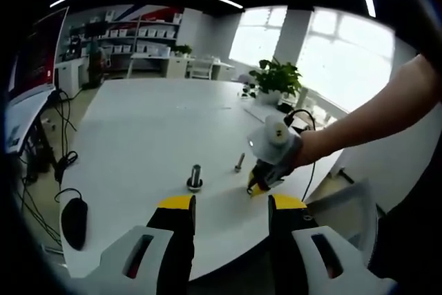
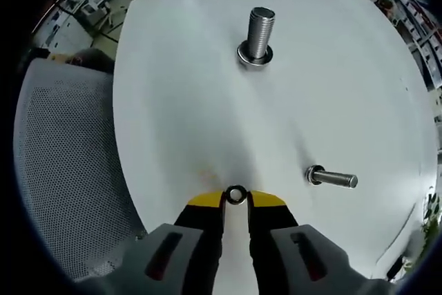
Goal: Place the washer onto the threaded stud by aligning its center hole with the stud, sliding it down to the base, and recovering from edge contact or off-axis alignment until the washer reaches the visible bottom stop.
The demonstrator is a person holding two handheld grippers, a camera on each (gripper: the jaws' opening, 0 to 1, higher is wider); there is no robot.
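Right tongs (image 2: 235,198): yellow tips pinched on the washer (image 2: 235,194), which sits between them at the very tip, hole facing the camera. Washer is low over the tabletop (image 2: 207,101); can't tell whether it touches the surface. In the left gripper view the right tongs (image 1: 258,186) come in from the right, tips down at the tabletop (image 1: 138,136), held by a hand (image 1: 293,150) with a bare forearm behind.

Left tongs (image 1: 226,202): spread wide, nothing between them, hovering at the near edge of the tabletop.

Landmark = upright threaded stud (image 2: 260,32), standing on its head with a ring at its base, probably a washer or flange, view too small to settle it. Held washer is well apart from the stud, towards the tabletop's near edge, not on the thread. In the left gripper view the stud (image 1: 195,176) stands just beyond the left tongs, and the right tongs are to its right.

A second bolt (image 2: 331,177) lies on its side, between the stud and the right tongs but off to the right; in the left gripper view that bolt (image 1: 239,162) sits right of the stud.

Mesh chair back (image 2: 62,170) is left of the tabletop edge. A black mouse (image 1: 74,220) lies left of the stud, near the tabletop's edge. A potted plant (image 1: 276,77) stands far beyond the stud.
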